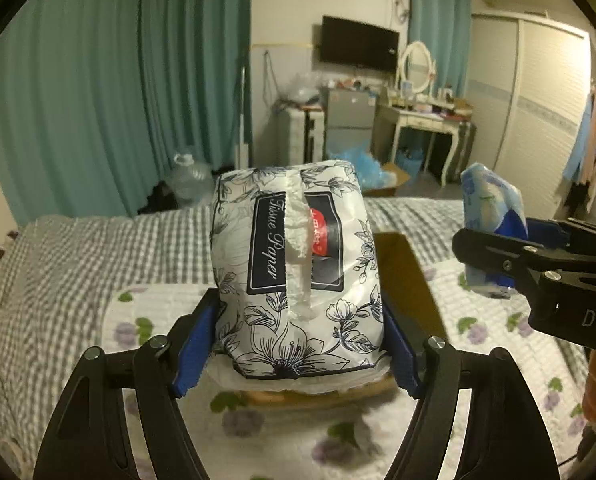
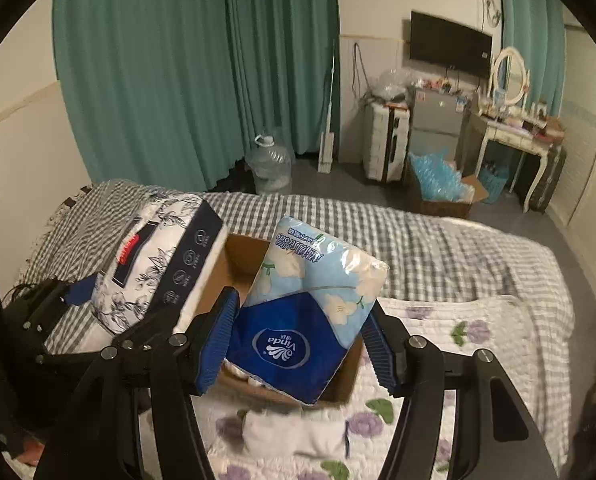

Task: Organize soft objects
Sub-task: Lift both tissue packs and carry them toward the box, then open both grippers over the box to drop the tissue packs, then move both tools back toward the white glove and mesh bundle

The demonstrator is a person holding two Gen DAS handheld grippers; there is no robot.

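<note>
You had both packs up over the box [image 2: 234, 264] mid-bed: left gripper [image 1: 298, 344] pinched the floral pack [image 1: 294, 264], right gripper [image 2: 298, 344] pinched the Vinda pack [image 2: 306, 320]. Neither was boxed yet; a white cloth [image 2: 294, 436] lay by the bed's near edge.

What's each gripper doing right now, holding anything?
Left gripper: shut on the floral tissue pack.
Right gripper: shut on the blue Vinda tissue pack.
</note>
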